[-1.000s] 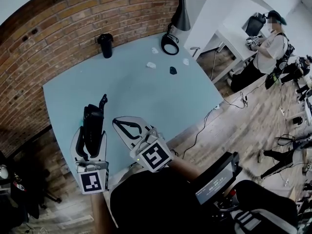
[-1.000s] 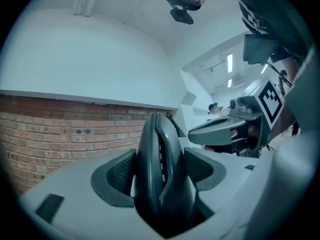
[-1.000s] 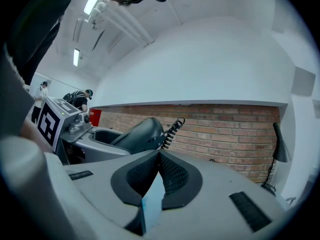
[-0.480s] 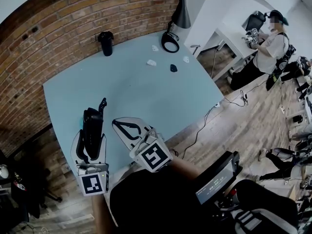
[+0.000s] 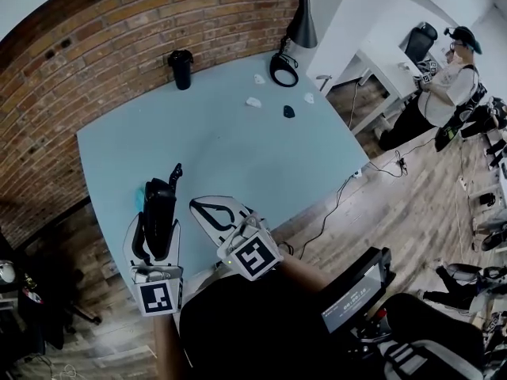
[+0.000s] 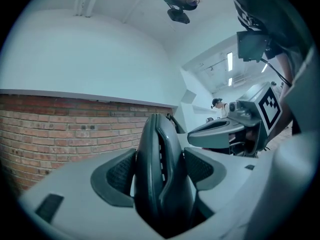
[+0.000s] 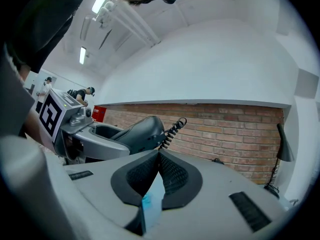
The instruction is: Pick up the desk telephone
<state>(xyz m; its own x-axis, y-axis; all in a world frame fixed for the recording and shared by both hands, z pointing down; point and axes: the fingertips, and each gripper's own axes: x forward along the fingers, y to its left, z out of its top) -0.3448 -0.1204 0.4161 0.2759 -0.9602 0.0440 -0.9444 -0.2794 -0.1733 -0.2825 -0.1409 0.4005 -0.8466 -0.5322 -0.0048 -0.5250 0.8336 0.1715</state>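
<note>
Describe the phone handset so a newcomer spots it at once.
Find the blue table by the brick wall. At its near edge, the left gripper clamps the handset, a black curved bar. A coiled cord stub at its far end marks it; the right gripper beside it is shut on nothing.

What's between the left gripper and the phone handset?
Nothing visible: the left gripper is clamped on the black handset, a jaw against each side. The right gripper, shut and empty, sits beside it, not between.
</note>
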